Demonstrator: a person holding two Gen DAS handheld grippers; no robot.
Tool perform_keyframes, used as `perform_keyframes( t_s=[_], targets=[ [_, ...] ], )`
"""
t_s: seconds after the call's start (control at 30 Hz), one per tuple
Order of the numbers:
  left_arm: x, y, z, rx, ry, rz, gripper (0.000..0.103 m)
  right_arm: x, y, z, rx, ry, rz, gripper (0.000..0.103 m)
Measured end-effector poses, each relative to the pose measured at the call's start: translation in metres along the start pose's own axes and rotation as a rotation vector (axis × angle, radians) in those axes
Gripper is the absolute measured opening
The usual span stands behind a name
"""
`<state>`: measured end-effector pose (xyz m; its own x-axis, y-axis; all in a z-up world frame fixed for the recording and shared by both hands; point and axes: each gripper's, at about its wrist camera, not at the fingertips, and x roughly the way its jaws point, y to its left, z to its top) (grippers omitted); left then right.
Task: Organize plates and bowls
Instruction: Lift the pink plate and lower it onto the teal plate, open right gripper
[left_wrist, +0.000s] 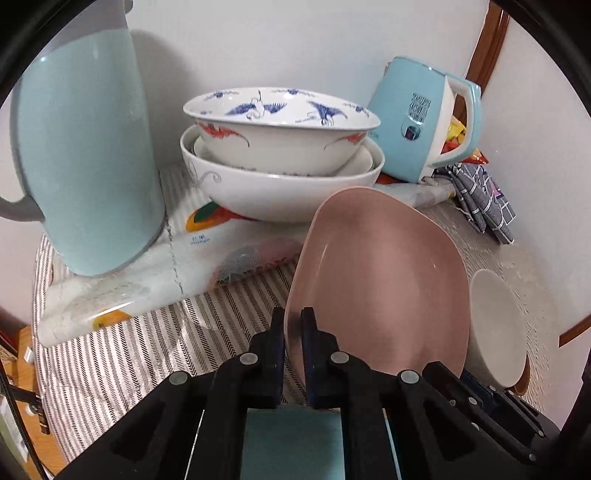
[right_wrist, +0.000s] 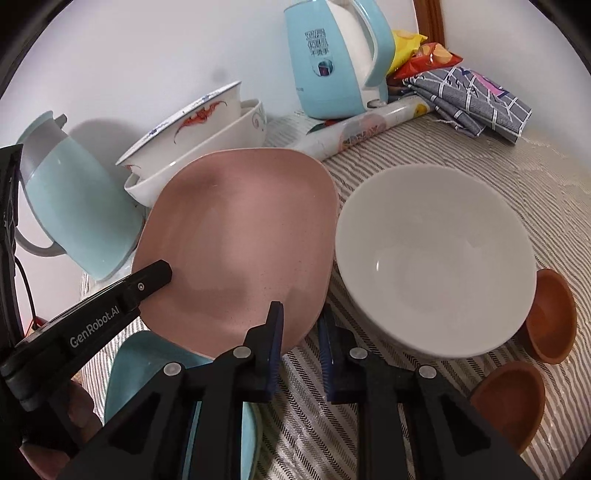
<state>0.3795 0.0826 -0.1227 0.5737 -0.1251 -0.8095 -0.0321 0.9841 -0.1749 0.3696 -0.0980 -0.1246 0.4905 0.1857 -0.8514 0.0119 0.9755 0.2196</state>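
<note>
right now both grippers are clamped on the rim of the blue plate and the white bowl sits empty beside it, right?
Not quite: the plate they grip is pink, not blue. The right wrist view shows the left gripper and the right gripper shut on the pink plate's rim, with the white bowl empty beside it.

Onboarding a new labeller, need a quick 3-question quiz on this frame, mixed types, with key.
1. True or false: the left tool is shut on the rim of the pink plate.
2. What stands right beside the pink plate on the striped cloth? A) a white bowl B) a wine glass C) a frying pan
3. Fill in: the top bowl of the stack by the wall has blue ___ painted inside.

Key: 1 true; 2 A; 3 birds.
</note>
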Motion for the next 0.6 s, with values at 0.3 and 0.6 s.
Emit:
perform_keyframes(
  t_s=[0.3, 0.6],
  targets=[
    [-0.016, -0.006, -0.001, 0.001, -0.013, -0.006, 0.009, -0.02, 0.005, 0.001, -0.019, -0.025, -0.003, 0.017],
    [-0.043, -0.009, -0.014, 0.01, -0.027, -0.007, 0.009, -0.045, 0.007, -0.005, -0.025, -0.052, 0.007, 0.016]
  ],
)
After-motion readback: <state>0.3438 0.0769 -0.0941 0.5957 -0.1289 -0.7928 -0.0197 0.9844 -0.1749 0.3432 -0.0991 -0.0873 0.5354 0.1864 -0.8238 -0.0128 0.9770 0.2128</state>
